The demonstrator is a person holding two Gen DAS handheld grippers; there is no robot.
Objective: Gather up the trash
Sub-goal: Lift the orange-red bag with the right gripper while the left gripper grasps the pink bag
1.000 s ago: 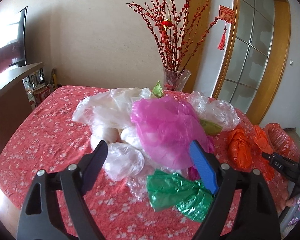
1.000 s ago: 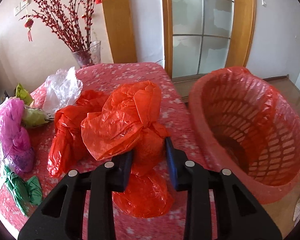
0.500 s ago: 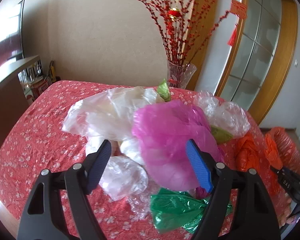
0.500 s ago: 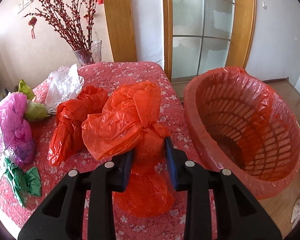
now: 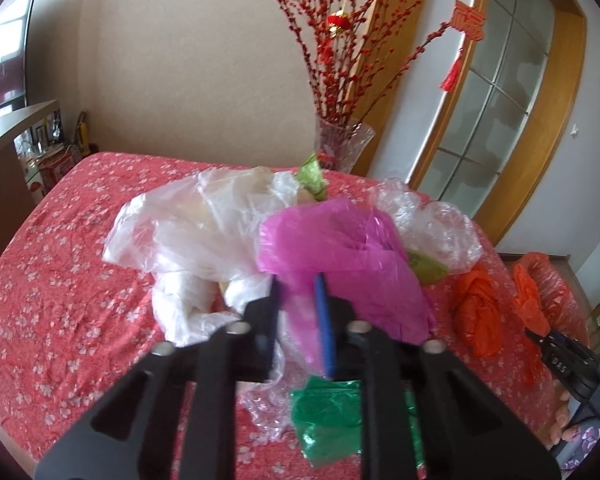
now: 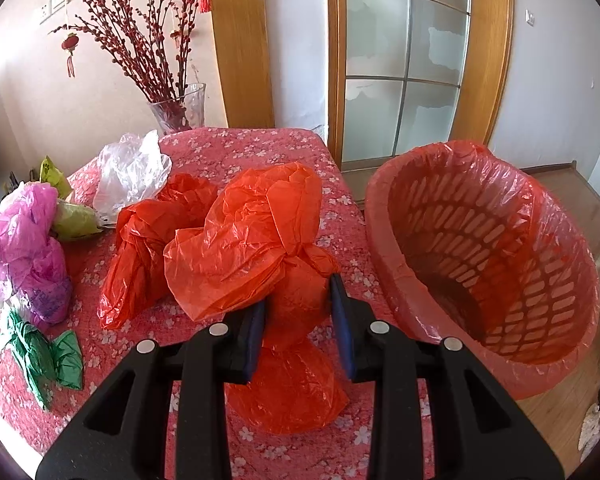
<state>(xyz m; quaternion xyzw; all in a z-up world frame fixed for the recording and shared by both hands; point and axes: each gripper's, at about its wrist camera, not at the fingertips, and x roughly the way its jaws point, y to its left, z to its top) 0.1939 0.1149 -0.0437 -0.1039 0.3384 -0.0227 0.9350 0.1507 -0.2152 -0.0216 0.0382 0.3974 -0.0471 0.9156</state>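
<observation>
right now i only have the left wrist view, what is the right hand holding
Observer: The right gripper is shut on a knotted orange bag, with its fingers just under the knot.
Operator: can't make out a bin from here, where is it
Observer: A red basket with a red liner sits just off the table, to the right of that bag.
Operator: anything in it yet
Observer: No trash shows inside, only the liner over the slotted wall.
</observation>
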